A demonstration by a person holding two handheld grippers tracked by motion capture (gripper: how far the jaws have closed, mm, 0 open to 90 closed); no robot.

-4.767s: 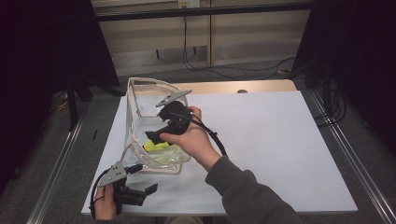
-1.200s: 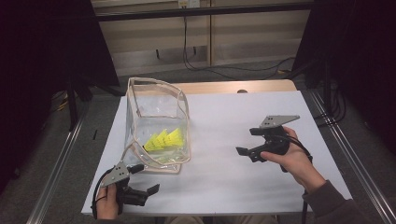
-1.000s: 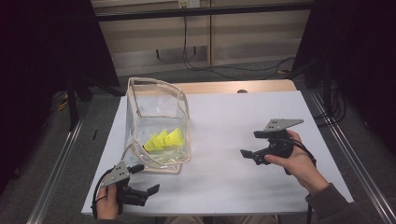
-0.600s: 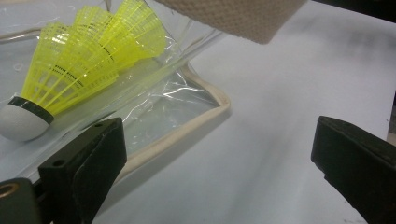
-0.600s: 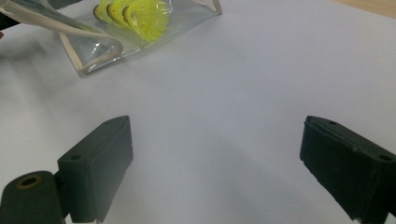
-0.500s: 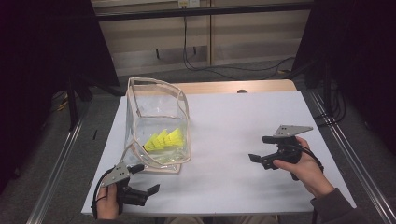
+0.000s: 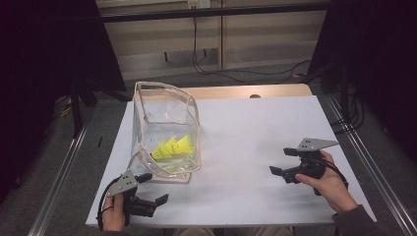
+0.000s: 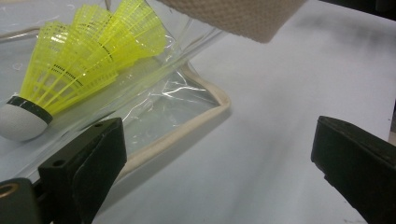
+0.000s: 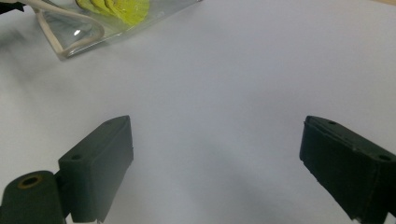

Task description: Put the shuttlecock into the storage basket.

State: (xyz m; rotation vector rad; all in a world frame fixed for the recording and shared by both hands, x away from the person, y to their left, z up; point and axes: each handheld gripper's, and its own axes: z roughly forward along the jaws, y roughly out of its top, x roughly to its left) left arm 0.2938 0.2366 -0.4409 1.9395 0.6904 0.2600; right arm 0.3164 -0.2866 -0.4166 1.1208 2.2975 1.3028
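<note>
A clear plastic bag with beige trim stands open on the white table top, left of centre. Several yellow shuttlecocks lie inside it; they show up close as shuttlecocks behind the bag wall, and as shuttlecocks at the top of the right gripper view. My left gripper rests open at the front left, just before the bag's base, its jaws empty. My right gripper is open over bare table at the right, far from the bag, holding nothing.
The white top ends near the front edge by both hands. Metal rails run along both sides of the table. A wooden strip borders the far edge, with cables on the floor behind.
My right gripper left the bag, where it was 4.8 s ago, and has drifted right and toward the front over the last second. The left gripper and bag stayed still.
</note>
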